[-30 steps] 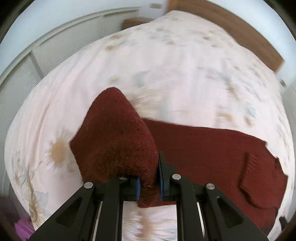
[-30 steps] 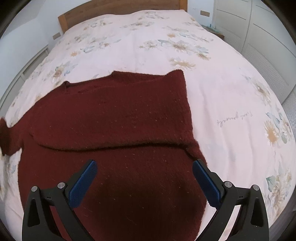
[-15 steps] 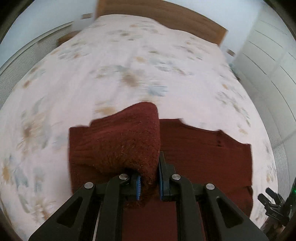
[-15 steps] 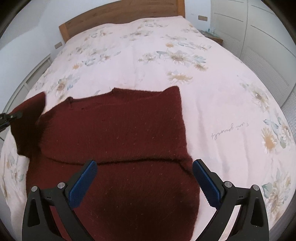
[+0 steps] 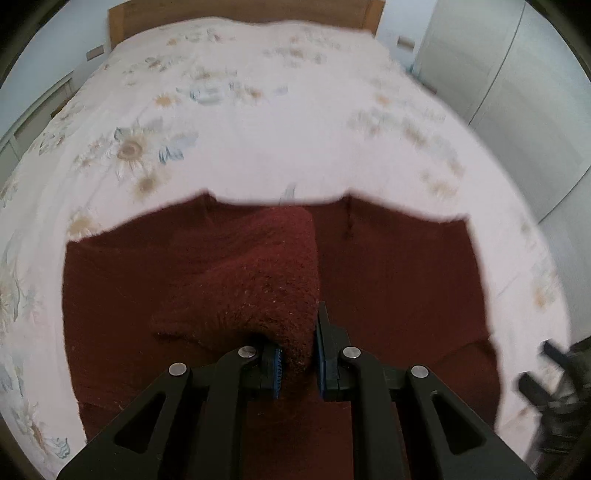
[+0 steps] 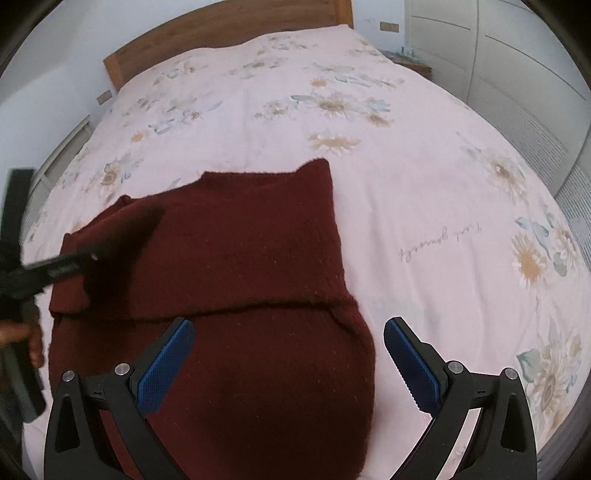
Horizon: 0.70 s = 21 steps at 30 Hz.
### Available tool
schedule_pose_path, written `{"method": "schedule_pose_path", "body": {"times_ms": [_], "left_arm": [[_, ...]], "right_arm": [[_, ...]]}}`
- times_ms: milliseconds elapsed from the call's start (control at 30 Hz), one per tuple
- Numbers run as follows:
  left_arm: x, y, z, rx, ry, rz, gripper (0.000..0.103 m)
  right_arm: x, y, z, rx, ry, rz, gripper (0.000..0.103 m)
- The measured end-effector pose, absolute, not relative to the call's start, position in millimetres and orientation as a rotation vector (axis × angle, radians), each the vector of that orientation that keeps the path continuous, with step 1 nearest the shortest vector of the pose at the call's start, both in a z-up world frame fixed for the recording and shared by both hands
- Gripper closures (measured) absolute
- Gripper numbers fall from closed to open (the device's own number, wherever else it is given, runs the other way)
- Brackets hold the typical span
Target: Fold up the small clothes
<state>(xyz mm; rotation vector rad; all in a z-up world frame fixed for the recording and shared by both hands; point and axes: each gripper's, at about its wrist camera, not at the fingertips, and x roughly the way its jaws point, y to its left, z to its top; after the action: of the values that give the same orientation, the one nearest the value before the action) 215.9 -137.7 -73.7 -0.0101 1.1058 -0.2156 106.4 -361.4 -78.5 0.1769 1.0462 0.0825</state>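
You're in a home bedroom. See the wide pink floral-print bedspread, wooden headboard, white panelled wardrobe doors.

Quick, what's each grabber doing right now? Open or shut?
Left gripper: shut on the dark red sweater's sleeve.
Right gripper: open, holding nothing, above the sweater.

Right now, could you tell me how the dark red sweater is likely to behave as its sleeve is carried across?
Probably floppy: the sleeve droops in folds from the shut left gripper. The fuzzy knit of the sweater likely grips rather than slips. It seems fairly thick, so folded layers may sit bulky on the bedspread.
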Motion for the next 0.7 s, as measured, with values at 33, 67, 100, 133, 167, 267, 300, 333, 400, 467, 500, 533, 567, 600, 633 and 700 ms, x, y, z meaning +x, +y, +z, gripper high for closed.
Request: {"method": "schedule_pose_path", "body": {"times_ms": [33, 67, 100, 133, 167, 267, 300, 333, 400, 467, 500, 533, 567, 600, 633, 700], "left_arm": [[216.1, -139.2, -82.7, 0.009, 1.121, -0.207, 0.089], [214.8, -140.1, -92.6, 0.034, 1.140, -0.194, 0.087], [216.7, -143.5, -104.8, 0.063, 1.170, -0.182, 0.087], [212.5, -140.4, -110.8, 0.072, 1.185, -0.178, 0.086], [212.8, -139.5, -118.2, 0.079, 1.208, -0.174, 0.085], [205.4, -140.1, -131.1, 0.096, 1.234, -0.169, 0.075], [204.8, -140.6, -131.9, 0.104, 1.234, -0.166, 0.067], [204.5, -141.2, -132.2, 0.110, 1.239, -0.162, 0.055], [202.3, -142.2, -129.9, 0.106, 1.247, -0.161, 0.042], [200.3, -140.4, -124.9, 0.100, 1.247, -0.155, 0.032], [198.9, -138.4, -123.0, 0.092, 1.252, -0.157, 0.021], [197.8, -136.8, -121.6, 0.085, 1.253, -0.164, 0.011], [195.4, -133.6, -118.3, 0.068, 1.251, -0.176, 0.008], [193.8, -131.3, -116.0, 0.062, 1.249, -0.180, 0.003], [192.0, -128.9, -113.6, 0.059, 1.245, -0.183, 0.002], [186.1, -122.6, -107.7, 0.071, 1.230, -0.201, 0.001]], "right_arm": [[105.0, -362.7, -81.3, 0.181, 1.052, 0.082, 0.001], [104.1, -363.4, -83.0, 0.184, 1.055, 0.081, 0.001], [103.0, -364.0, -84.8, 0.186, 1.058, 0.080, 0.001], [102.0, -364.5, -87.1, 0.190, 1.063, 0.080, 0.001], [101.5, -364.8, -88.3, 0.192, 1.066, 0.080, 0.001], [100.3, -365.1, -90.6, 0.197, 1.071, 0.082, 0.001], [99.9, -365.1, -90.9, 0.198, 1.071, 0.082, 0.001], [99.5, -365.3, -90.8, 0.200, 1.071, 0.083, 0.001], [99.0, -365.8, -90.7, 0.204, 1.070, 0.083, 0.001], [98.4, -365.7, -90.1, 0.204, 1.067, 0.083, 0.001], [98.0, -365.4, -89.7, 0.203, 1.066, 0.083, 0.001], [97.3, -364.9, -89.0, 0.202, 1.064, 0.082, 0.001], [97.5, -364.7, -88.7, 0.202, 1.064, 0.083, 0.001], [97.5, -364.7, -88.2, 0.203, 1.063, 0.084, 0.001], [97.1, -364.3, -87.1, 0.205, 1.062, 0.085, 0.001], [96.2, -363.7, -85.1, 0.205, 1.059, 0.087, 0.001]]}}
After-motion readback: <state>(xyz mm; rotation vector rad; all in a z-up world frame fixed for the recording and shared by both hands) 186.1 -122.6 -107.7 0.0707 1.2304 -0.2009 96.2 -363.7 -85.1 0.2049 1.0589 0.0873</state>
